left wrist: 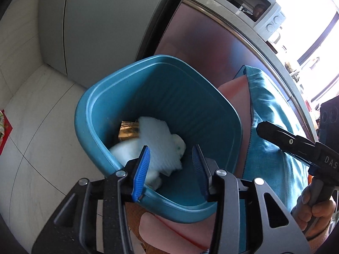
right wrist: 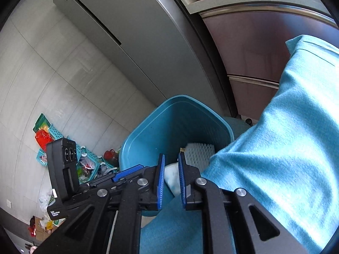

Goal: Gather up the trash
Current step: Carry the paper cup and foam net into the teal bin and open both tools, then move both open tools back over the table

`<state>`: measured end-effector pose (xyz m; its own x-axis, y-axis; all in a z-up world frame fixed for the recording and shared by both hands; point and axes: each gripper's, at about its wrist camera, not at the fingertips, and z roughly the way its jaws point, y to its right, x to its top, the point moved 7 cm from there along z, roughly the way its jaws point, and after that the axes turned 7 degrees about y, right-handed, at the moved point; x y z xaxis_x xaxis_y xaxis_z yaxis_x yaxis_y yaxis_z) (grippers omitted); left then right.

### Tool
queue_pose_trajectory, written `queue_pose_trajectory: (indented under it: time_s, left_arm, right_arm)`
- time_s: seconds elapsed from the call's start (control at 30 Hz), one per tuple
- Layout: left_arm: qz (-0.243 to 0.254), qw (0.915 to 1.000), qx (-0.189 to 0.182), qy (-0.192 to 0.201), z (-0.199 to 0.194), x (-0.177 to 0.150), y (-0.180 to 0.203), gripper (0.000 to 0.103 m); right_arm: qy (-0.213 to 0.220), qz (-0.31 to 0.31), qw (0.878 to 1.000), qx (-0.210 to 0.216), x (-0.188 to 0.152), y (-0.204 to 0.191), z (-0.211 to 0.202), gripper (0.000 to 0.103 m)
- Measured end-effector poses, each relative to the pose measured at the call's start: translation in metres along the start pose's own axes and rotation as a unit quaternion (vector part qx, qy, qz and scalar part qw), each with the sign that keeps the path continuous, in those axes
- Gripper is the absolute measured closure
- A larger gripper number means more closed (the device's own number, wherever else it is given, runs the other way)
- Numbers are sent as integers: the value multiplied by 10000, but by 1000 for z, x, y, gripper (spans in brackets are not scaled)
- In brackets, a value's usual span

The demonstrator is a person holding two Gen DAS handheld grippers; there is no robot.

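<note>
Trash going into the bin, more left on the floor

The left gripper (left wrist: 171, 163) hangs open over the blue bin (left wrist: 127, 89), white foam wrap (left wrist: 161, 139) loose inside; the right gripper (right wrist: 170, 177) stands slightly parted, empty. Scattered litter (right wrist: 89, 165) at far left likely remains.

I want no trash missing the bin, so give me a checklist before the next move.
1. Left tongs over the blue bin: ok.
2. Left tongs let go of the white foam sheet: ok, pads stand apart.
3. Foam sheet fully inside the bin: ok.
4. Right tongs empty: ok, nothing held between the pads.
5. Blue cloth clear of the bin opening: not ok, it overlaps the rim.
6. Trash left on the floor: not ok.
</note>
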<state>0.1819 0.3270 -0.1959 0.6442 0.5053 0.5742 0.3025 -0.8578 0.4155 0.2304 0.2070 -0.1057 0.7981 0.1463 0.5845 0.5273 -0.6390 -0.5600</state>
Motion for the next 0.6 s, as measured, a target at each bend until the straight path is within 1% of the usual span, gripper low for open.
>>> queue_pose_trajectory:
  time_s: [0.07, 0.2, 0.3, 0.47, 0.6]
  left_arm:
    - [35, 10000, -57, 58, -4, 0, 3, 63]
    - [103, 9996, -209, 181, -18, -2, 9, 63]
    - [248, 9985, -363, 321, -32, -2, 23, 62]
    - [557, 9941, -726, 580, -60, -5, 55, 57]
    - [932, 9882, -1022, 663, -76, -14, 89, 54]
  right_arm:
    - [21, 5, 10000, 39, 0, 2, -4, 86]
    - [118, 21, 9999, 92, -2, 5, -16, 84]
    - [194, -13, 9997, 142, -5, 5, -29, 83]
    - [467, -141, 9986, 183, -5, 7, -60, 75]
    - [737, -197, 9970, 104, -9, 13, -93, 74]
